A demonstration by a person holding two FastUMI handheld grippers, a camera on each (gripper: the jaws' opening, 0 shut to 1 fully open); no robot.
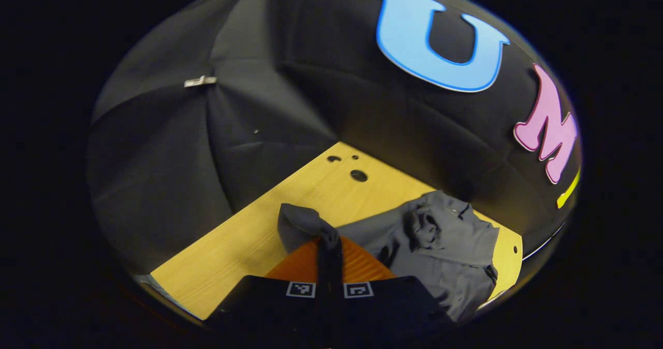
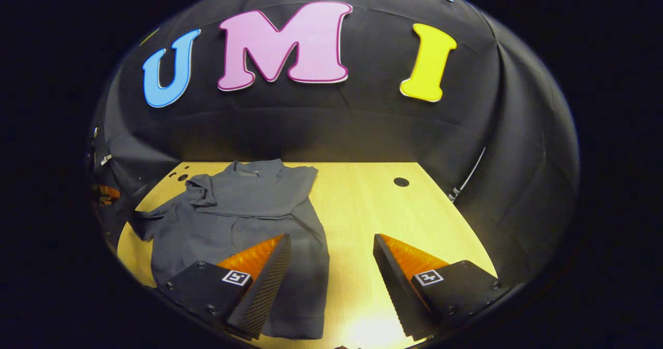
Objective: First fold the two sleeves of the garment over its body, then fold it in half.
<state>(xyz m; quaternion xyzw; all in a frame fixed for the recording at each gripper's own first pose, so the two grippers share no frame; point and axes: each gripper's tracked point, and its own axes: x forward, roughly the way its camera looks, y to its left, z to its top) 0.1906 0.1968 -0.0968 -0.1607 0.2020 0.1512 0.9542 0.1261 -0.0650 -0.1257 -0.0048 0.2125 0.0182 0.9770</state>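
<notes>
In the left gripper view, the left gripper (image 1: 330, 243) has its two fingers pressed together on a bunched piece of grey cloth, the sleeve (image 1: 303, 224) of the garment (image 1: 440, 245), which stands up in a dark fold just past the fingertips. Beyond the pinch the sleeve runs to the right into the rest of the grey garment, which lies rumpled on the wooden table (image 1: 248, 240), its collar area puckered and raised. Farther on, the bare table narrows toward a corner with a few round holes (image 1: 358, 175) in it, and the black cloth wall (image 1: 259, 105) rises behind. In the right gripper view, the right gripper (image 2: 331, 243) holds its fingers wide apart above the table (image 2: 362, 204), gripping nothing; the left-hand finger sits over the lower right part of the garment (image 2: 243, 209), the other over bare wood. Past the fingers the garment lies spread on the left half of the table, collar toward the far edge, one sleeve (image 2: 150, 219) stretched out to the left toward the table's edge. A single round hole (image 2: 401, 182) shows in the wood to the right, well apart from the garment.
</notes>
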